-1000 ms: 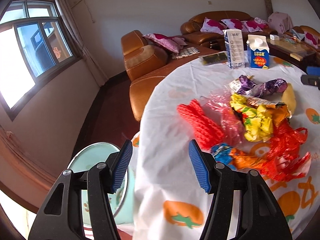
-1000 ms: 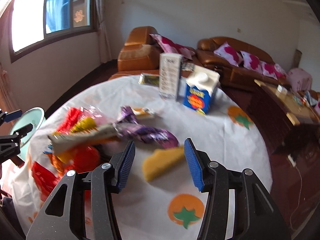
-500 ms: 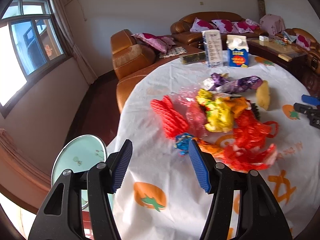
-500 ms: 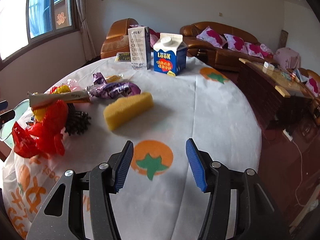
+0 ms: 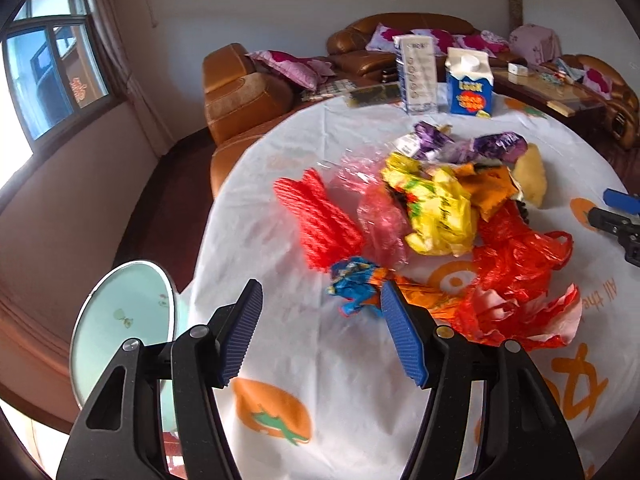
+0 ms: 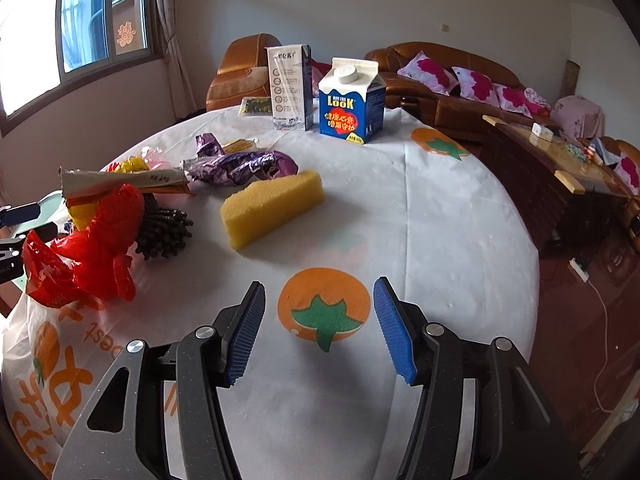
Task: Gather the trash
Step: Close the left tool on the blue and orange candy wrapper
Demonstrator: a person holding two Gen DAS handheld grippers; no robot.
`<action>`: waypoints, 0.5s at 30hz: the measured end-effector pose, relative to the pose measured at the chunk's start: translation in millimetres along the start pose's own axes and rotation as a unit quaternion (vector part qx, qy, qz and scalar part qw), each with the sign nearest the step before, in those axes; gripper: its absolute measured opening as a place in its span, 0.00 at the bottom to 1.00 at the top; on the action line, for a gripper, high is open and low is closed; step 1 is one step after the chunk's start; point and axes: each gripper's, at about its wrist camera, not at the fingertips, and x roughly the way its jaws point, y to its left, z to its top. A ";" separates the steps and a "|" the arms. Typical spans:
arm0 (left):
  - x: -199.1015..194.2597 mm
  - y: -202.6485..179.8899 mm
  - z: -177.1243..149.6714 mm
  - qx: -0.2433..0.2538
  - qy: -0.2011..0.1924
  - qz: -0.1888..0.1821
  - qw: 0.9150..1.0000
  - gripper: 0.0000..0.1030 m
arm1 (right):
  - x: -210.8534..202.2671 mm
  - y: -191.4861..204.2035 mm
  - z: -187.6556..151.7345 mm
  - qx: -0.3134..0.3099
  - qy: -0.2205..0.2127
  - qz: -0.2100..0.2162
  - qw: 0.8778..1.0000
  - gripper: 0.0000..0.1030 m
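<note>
My left jaws (image 5: 322,332) are standing apart, gripping nothing, near the surface's (image 5: 340,364) edge — the trash heap (image 5: 432,216) is lying just beyond. My right jaws (image 6: 320,330) have just been opening, nothing between them — hovering over an orange print (image 6: 324,306), the yellow sponge (image 6: 272,208) ahead.

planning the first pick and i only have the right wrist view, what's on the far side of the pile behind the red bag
observer: a crumpled blue wrapper lies there on the tablecloth, just ahead of the left tool.
operator: is that tool holding anything
observer: no, it is open with nothing between its pads.
operator: anything else hidden from me
observer: a red foam net lies flat at the pile's outer side, beyond the wrapper.
</note>
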 end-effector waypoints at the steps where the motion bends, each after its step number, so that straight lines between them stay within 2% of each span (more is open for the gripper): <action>1: 2.8 -2.7 -0.9 0.004 0.004 -0.005 1.000 0.53 | 0.8 0.1 -0.5 0.000 0.001 -0.001 1.000 0.55; 3: 9.5 -7.9 -4.2 0.012 0.016 -0.022 1.000 0.36 | 1.7 -0.3 -1.4 0.000 0.002 -0.001 1.000 0.55; 4: 12.7 -9.5 -5.8 0.014 0.024 -0.035 0.999 0.22 | 2.1 -1.0 -1.4 0.001 0.003 -0.001 1.000 0.55; 5: 14.9 -10.4 -7.4 0.015 0.030 -0.044 0.998 0.13 | 2.1 -1.4 -1.3 0.001 0.003 -0.001 1.000 0.55; 8: 14.6 -10.3 -9.0 0.015 0.032 -0.050 0.998 0.05 | 1.9 -1.7 -1.3 0.002 0.002 -0.001 1.000 0.55; 12: -3.5 3.1 -4.3 0.004 0.021 -0.050 0.999 0.04 | -1.1 -2.6 0.1 0.004 -0.003 0.000 1.000 0.55; 15: -18.3 22.3 -0.8 -0.013 0.013 -0.028 0.999 0.04 | -3.4 -2.5 1.7 0.007 -0.007 0.001 1.000 0.55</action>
